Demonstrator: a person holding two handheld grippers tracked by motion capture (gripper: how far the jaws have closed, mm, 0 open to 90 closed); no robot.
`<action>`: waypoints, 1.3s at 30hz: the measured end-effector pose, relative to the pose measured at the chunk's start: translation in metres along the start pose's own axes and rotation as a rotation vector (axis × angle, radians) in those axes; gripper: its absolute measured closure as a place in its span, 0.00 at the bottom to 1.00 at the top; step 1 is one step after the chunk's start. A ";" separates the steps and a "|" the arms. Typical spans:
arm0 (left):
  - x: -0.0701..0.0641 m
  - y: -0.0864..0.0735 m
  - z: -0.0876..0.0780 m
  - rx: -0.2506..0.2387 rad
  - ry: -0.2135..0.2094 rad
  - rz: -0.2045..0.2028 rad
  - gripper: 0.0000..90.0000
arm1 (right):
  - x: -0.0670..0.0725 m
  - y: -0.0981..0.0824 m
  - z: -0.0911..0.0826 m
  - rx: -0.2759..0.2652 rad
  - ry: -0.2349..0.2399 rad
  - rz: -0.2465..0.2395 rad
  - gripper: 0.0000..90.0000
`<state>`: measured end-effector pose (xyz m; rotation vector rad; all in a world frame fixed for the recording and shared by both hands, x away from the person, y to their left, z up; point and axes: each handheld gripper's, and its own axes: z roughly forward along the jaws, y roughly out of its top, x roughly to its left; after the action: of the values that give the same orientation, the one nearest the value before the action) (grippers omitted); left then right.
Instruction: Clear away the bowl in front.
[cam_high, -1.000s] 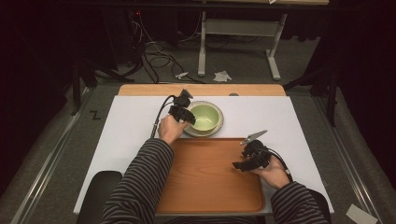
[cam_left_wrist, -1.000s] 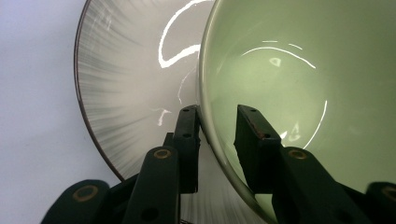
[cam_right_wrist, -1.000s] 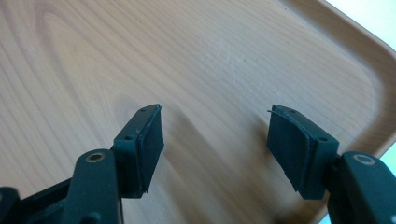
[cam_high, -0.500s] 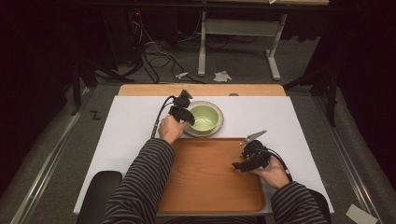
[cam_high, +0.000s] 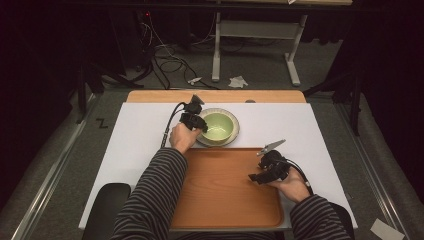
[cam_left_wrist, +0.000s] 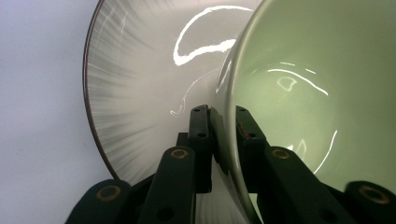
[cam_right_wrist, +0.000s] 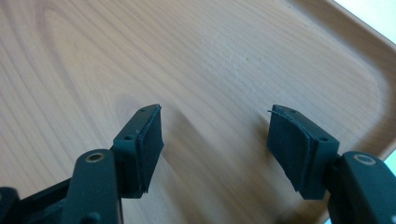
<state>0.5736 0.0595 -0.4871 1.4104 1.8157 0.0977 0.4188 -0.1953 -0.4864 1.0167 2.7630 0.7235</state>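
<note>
A pale green glazed ceramic bowl (cam_high: 218, 126) is seen just above the centre of the high view, seated on a round grey saucer with a dark rim (cam_high: 233, 135) that rests on the white-topped bench (cam_high: 135, 135). The left gripper (cam_high: 199, 125) is placed at the bowl's left edge, held by the left hand (cam_high: 181, 138) below it. In the left gripper view, the bowl's rim (cam_left_wrist: 227, 140) is clamped between the two black jaws, one jaw outside the wall and one inside, so the gripper is closed down to the thickness of the wall. The saucer's streaked grey surface (cam_left_wrist: 135, 93) is seen to the left of the bowl in that view, with the white bench top beyond its dark edge.

A rectangular brown wooden tray with rounded corners (cam_high: 220, 195) is laid in the lower centre of the high view, just below the saucer. The right gripper (cam_high: 260, 176) is held over the tray's right part by the right hand (cam_high: 287, 186). In the right gripper view its jaws are spread wide apart with nothing between them, and the tray's wood grain (cam_right_wrist: 210, 70) is seen below and between them. Striped sleeves (cam_high: 150, 200) are seen entering from the bottom of the frame.
</note>
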 end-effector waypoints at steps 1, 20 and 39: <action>0.000 0.001 0.000 -0.005 -0.004 -0.010 0.90 | 0.000 0.000 0.000 0.000 0.000 0.000 0.41; 0.000 0.004 0.000 -0.025 -0.023 -0.046 0.93 | 0.000 0.000 0.000 0.000 0.000 -0.001 0.41; -0.004 0.012 -0.016 -0.093 -0.071 -0.046 0.92 | 0.000 0.000 0.000 0.000 0.000 -0.002 0.41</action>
<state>0.5729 0.0673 -0.4679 1.2909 1.7617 0.1051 0.4187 -0.1954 -0.4863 1.0134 2.7640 0.7237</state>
